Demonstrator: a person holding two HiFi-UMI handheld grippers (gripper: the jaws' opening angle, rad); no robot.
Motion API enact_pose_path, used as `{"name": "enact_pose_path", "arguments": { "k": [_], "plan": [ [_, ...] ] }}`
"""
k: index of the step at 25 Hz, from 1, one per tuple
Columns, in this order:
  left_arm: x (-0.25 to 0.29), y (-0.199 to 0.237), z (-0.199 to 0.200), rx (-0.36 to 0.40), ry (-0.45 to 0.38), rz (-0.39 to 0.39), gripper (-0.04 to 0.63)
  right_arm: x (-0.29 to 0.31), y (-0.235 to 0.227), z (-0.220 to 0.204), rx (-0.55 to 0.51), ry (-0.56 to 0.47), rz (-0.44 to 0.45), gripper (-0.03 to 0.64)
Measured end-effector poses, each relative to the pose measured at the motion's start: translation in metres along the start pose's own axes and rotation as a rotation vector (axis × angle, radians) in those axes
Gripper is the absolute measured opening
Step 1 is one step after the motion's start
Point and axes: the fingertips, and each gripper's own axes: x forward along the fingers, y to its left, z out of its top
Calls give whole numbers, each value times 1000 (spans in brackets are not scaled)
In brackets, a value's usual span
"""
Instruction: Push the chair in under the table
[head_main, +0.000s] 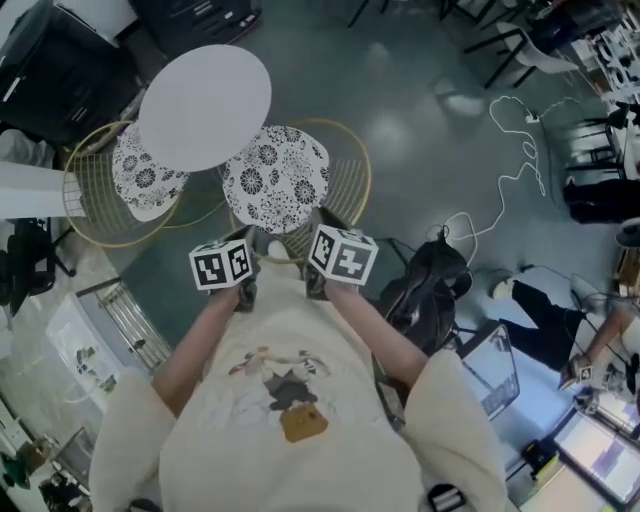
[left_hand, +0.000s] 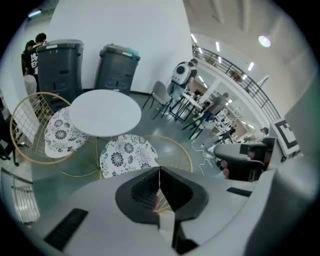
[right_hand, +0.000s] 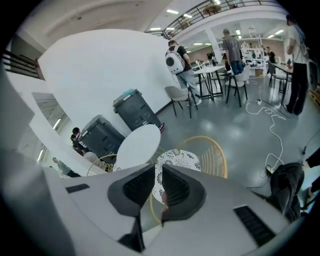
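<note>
The round white table (head_main: 205, 105) stands on the grey floor. The near chair (head_main: 277, 178), with a floral cushion and a gold wire back (head_main: 350, 175), sits just in front of me with the front of its seat under the table's edge. Both grippers are raised above the chair's back, touching nothing. My left gripper (head_main: 255, 250) has its pads pressed together with nothing between them (left_hand: 159, 172). My right gripper (head_main: 322, 228) keeps a narrow gap between its pads (right_hand: 158, 172); only the distant cushion (right_hand: 175, 159) shows through it.
A second floral chair (head_main: 135, 175) stands at the table's left. A black backpack (head_main: 430, 285) lies on the floor to my right, beside a white cable (head_main: 520, 150). Two grey bins (left_hand: 60, 65) stand against the wall behind the table. A wire rack (head_main: 130, 320) is at my left.
</note>
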Motion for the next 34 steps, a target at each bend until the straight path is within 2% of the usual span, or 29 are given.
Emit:
{"name": "enact_pose_path", "arguments": {
  "k": [6,9,13,20,34],
  "plan": [
    [-47,-61,32,62,-168,-100,9,-29,53,21,-160,-135,121,42],
    [-64,-61,46,93,-258,-60,9,-49,79,27,-276,-217,148,8],
    [-76,-63,61,118,-347,-40,9,-71,100,37,-412,-325,153,8],
    [-87,-82,71,217,-421,-62,9,-82,110,38,-437,-365,179,8],
    [-86,-88,71,267,-435,-78,9,-71,112,30,-435,-327,194,8]
  ]
}}
